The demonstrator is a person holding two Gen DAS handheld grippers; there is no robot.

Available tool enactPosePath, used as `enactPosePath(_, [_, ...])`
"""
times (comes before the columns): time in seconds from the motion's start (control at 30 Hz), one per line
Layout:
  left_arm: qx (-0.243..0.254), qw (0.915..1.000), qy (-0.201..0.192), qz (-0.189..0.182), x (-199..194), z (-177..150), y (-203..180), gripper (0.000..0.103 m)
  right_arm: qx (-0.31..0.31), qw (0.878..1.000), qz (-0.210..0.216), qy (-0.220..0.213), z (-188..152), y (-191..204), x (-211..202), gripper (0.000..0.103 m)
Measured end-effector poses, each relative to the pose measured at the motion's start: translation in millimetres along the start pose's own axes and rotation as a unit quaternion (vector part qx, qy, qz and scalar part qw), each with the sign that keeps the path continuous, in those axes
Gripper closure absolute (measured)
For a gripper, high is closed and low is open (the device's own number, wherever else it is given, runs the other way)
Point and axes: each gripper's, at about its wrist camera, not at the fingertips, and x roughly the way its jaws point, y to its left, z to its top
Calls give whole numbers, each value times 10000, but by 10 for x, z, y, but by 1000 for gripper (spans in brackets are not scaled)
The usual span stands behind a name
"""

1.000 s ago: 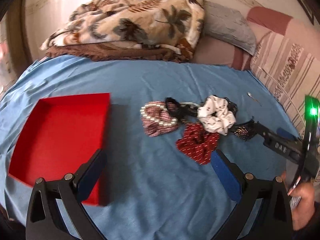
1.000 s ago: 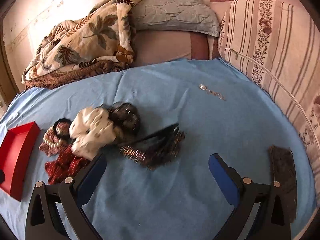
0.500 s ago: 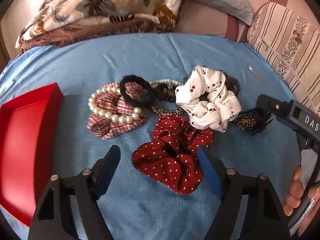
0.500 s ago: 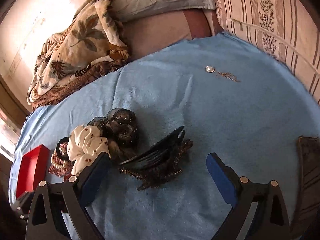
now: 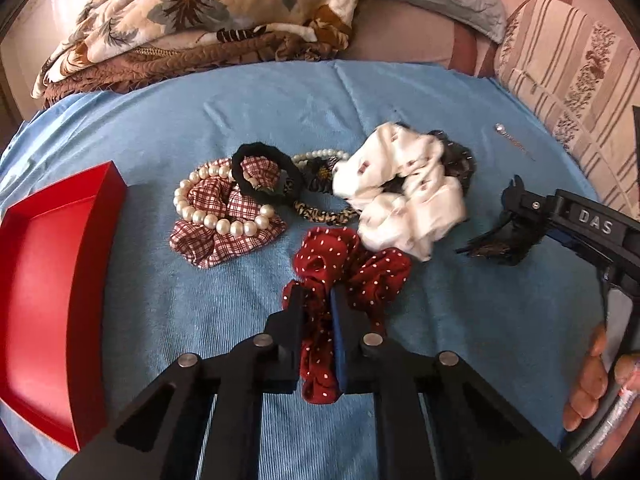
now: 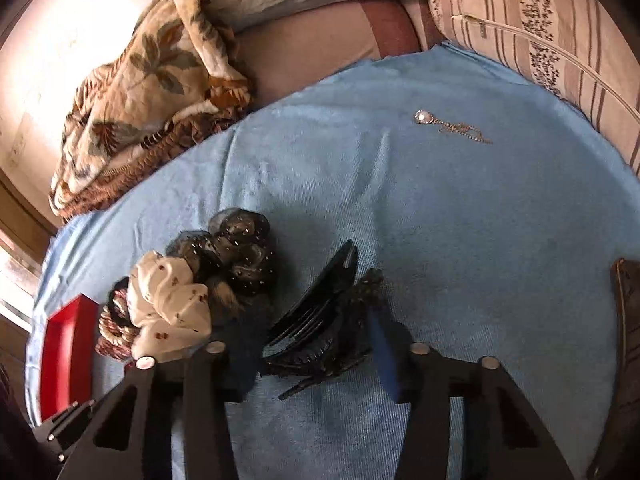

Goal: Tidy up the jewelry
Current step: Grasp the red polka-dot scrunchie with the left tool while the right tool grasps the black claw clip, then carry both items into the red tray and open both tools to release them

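- Right now my left gripper [image 5: 318, 300] is clamped on the near edge of the red dotted scrunchie [image 5: 348, 264]; its jaws have just been closing, and the fabric is bunched between the two pads.
- That scrunchie lies on the blue cover [image 5: 168, 304] of the bed, at the near side of the pile of hair things.
- Just beyond it sits the white scrunchie [image 5: 404, 196], touching the red one's far edge.
- To the left of those I see the plaid scrunchie [image 5: 224, 232] with a pearl bracelet [image 5: 208, 220] lying on it and a black hair tie [image 5: 264, 176] overlapping both.
- The red box [image 5: 48, 280] stands open at the left edge of the cover, apart from the pile.
- My right gripper [image 6: 312, 344] has its jaws around the black claw clip [image 6: 316, 320]; they have just been closing, and the clip is between them, the blue right pad [image 6: 382, 356] against its fringed side. The left pad is in shadow, so I cannot tell whether the clip is pinched yet.
- In the left wrist view the same clip [image 5: 500, 240] lies under the tip of the right gripper [image 5: 520, 200], right of the white scrunchie.
- A dark sheer scrunchie [image 6: 236, 252] sits just behind the clip, against the white scrunchie [image 6: 168, 304].
- A pendant on a thin chain [image 6: 448, 124] lies alone, well apart, towards the striped cushion [image 6: 560, 40].
- My right hand [image 5: 592, 380] shows at the lower right, wrapped around the gripper's handle.
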Motion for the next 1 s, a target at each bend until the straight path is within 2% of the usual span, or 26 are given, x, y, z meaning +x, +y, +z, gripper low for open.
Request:
enactPosePath(0.13, [61,9996,-192,-179,-238,-62,-21,92,137,9996,190,-130,-14,-28,-134,70])
enactPosePath(0.3, [18,9981,-427,-442,-598,-124,55,92,190,9985,299,-423,-48,-44,-348,71])
enactPosePath(0.47, [-38,9964,-717,-452,-910,-161,273,92,-11,9956,248,-899,-127,43,-621,72])
enactPosePath(0.57, [-69,9951,-945,-268,-1083,-166,526,92,-130,9945,152,-1027,-263,119,-768,72])
enactPosePath(0.7, [-189,9935,-1122,82,-1207,-146,943,92,-290,9941,318,-992,-408,314,-940,71])
enactPosePath(0.87, [-495,9905,-1138,597,-1157,-60,1597,92,-760,9913,820,-691,-450,904,-1000,71])
enactPosePath(1.0, [-801,9870,-1081,876,-1026,-7,2125,92,-1227,9846,1220,-237,-480,1544,-832,71])
